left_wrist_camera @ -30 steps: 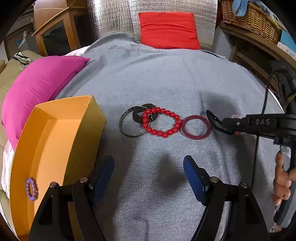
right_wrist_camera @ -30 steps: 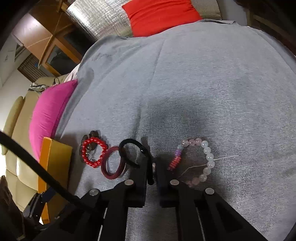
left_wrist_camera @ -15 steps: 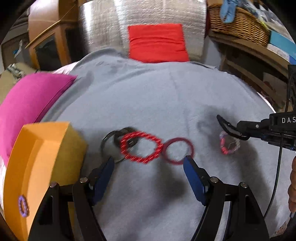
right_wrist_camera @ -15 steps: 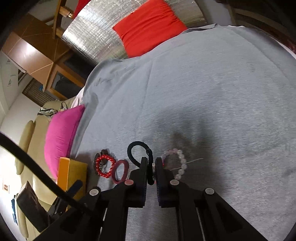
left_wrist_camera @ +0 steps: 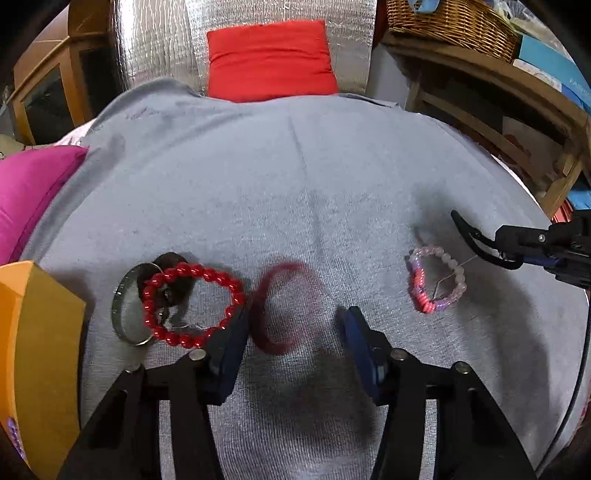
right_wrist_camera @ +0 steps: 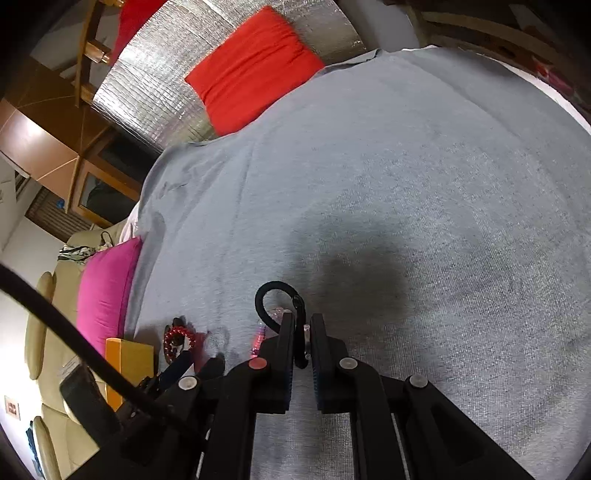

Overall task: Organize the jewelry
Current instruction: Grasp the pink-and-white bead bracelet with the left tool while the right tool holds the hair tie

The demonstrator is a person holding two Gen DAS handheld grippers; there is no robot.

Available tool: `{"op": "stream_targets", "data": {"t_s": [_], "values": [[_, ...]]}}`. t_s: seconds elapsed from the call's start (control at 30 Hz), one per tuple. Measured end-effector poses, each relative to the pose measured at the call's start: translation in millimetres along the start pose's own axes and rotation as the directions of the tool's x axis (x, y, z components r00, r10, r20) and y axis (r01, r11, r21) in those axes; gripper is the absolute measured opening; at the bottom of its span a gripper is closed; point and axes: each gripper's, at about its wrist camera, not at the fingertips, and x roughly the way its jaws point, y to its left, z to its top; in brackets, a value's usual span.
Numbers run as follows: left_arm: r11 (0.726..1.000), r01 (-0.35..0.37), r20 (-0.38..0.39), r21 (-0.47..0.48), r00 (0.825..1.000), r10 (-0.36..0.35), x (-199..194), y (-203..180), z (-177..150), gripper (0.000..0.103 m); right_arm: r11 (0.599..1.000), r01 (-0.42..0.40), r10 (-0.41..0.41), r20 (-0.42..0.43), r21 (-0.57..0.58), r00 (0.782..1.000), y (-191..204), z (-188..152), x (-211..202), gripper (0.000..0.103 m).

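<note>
My left gripper (left_wrist_camera: pixel 295 332) is open, its jaws on either side of a dark red ring bracelet (left_wrist_camera: pixel 284 306) lying blurred on the grey cloth (left_wrist_camera: pixel 295 184). A red bead bracelet (left_wrist_camera: pixel 192 304) lies left of it over a metal bangle (left_wrist_camera: pixel 127 314) and a dark ring (left_wrist_camera: pixel 173 262). A pink and white bead bracelet (left_wrist_camera: pixel 436 280) lies to the right. My right gripper (right_wrist_camera: pixel 302 332) is shut on a black hair band (right_wrist_camera: pixel 275 291), held above the cloth; it also shows in the left wrist view (left_wrist_camera: pixel 480 243).
An orange box (left_wrist_camera: pixel 33 350) stands at the left with a purple bracelet (left_wrist_camera: pixel 13 439) inside. A pink cushion (left_wrist_camera: pixel 26 192) lies left, a red cushion (left_wrist_camera: pixel 269 55) at the back, a wicker basket (left_wrist_camera: pixel 454 22) and wooden shelf to the right.
My left gripper has moved forward and right, down to the dark red ring, which now sits between its jaws. My right gripper has risen with the black band, away from the pink bracelet.
</note>
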Motion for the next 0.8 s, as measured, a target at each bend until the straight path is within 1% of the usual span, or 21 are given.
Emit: {"op": "stream_targets", "data": {"t_s": [0.07, 0.13, 0.17, 0.23, 0.3, 0.4, 0.57, 0.67, 0.8], "values": [[1.000, 0.025, 0.013, -0.010, 1.000, -0.025, -0.3, 3.6, -0.5, 0.044, 1.000, 0.000, 0.000, -0.001, -0.005, 1.000, 0.9, -0.3, 0.0, 0.009], [0.999, 0.044, 0.022, -0.003, 0.999, -0.044, -1.7, 4.8, -1.6, 0.032, 1.000, 0.002, -0.002, 0.002, -0.012, 1.000, 2.2, -0.8, -0.6, 0.009], [0.999, 0.052, 0.024, -0.001, 0.998, -0.052, -2.3, 6.4, -2.2, 0.029, 1.000, 0.000, 0.000, 0.002, -0.014, 1.000, 3.3, -0.9, -0.2, 0.009], [0.996, 0.087, 0.031, -0.009, 0.996, -0.086, -4.2, 11.3, -2.8, 0.015, 1.000, -0.002, 0.002, 0.001, -0.017, 1.000, 4.7, -2.5, -0.6, 0.009], [0.992, 0.121, 0.040, -0.040, 0.992, -0.120, -6.5, 18.8, -4.2, 0.011, 1.000, -0.003, 0.003, 0.001, -0.020, 1.000, 5.4, -4.2, -1.3, 0.009], [0.988, 0.141, 0.033, -0.068, 0.990, -0.139, -6.3, 26.0, -6.3, 0.009, 1.000, -0.002, 0.002, -0.002, -0.026, 1.000, 8.7, -4.5, 0.6, 0.009], [0.986, 0.152, 0.030, -0.065, 0.988, -0.151, -6.5, 31.3, -7.2, 0.007, 0.999, 0.000, 0.000, -0.006, -0.033, 1.000, 13.1, -5.9, 3.3, 0.009], [0.982, 0.176, 0.028, -0.073, 0.984, -0.174, -9.0, 34.2, -8.6, 0.007, 0.999, 0.006, -0.006, -0.003, -0.040, 1.000, 16.7, -6.0, 5.2, 0.009], [0.982, 0.175, 0.041, -0.067, 0.984, -0.172, -19.2, 39.7, -9.6, 0.007, 0.999, 0.000, 0.000, -0.001, -0.046, 1.000, 20.0, -6.1, 6.0, 0.009]]}}
